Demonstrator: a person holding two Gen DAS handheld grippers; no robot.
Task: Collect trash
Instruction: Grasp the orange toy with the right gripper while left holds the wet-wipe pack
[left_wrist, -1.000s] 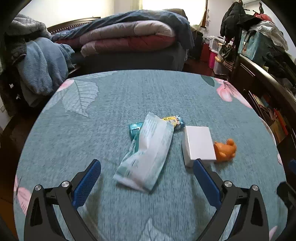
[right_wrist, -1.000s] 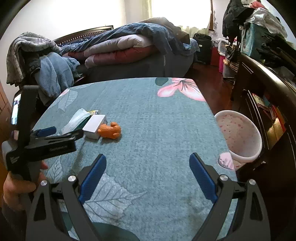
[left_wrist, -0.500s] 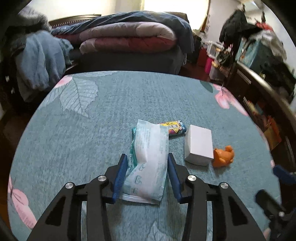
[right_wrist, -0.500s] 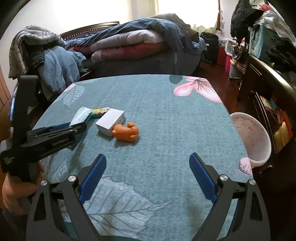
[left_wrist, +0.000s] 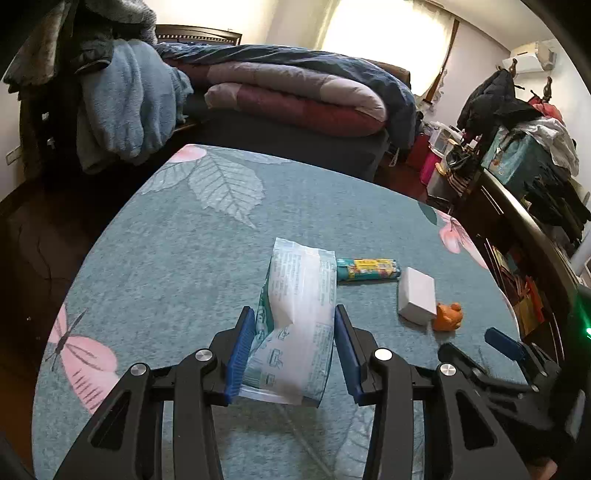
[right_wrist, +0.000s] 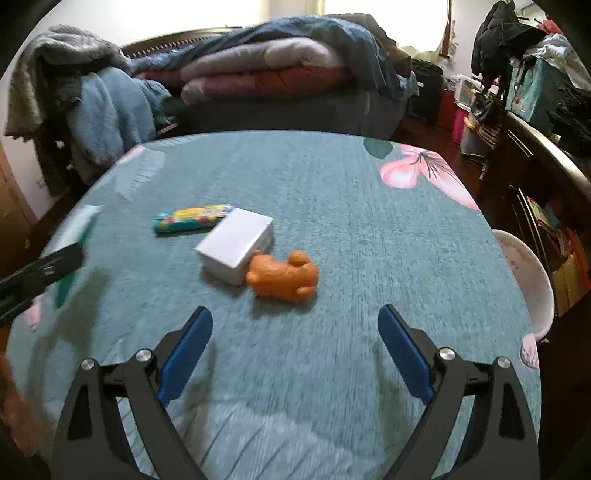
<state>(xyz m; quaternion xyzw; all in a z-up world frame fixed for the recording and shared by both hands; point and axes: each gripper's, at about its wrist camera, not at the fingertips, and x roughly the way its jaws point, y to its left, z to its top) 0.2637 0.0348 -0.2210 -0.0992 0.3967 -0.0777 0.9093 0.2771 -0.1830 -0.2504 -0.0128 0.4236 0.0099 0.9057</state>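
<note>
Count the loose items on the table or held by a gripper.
4. A white-green wrapper pinched in the left gripper; a colourful tube-shaped packet, a white box and an orange toy on the cloth. None seem hidden.

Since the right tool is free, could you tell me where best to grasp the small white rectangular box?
Grip the small white rectangular box across its two long side faces, coming from above; its short end touches the orange toy bear, so that side is blocked.

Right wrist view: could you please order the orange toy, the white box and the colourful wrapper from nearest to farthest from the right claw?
From the right claw:
1. Orange toy, just ahead, about centre.
2. White box, behind the toy, touching it, slightly left.
3. Colourful wrapper, farthest, left of the box's far end.
</note>
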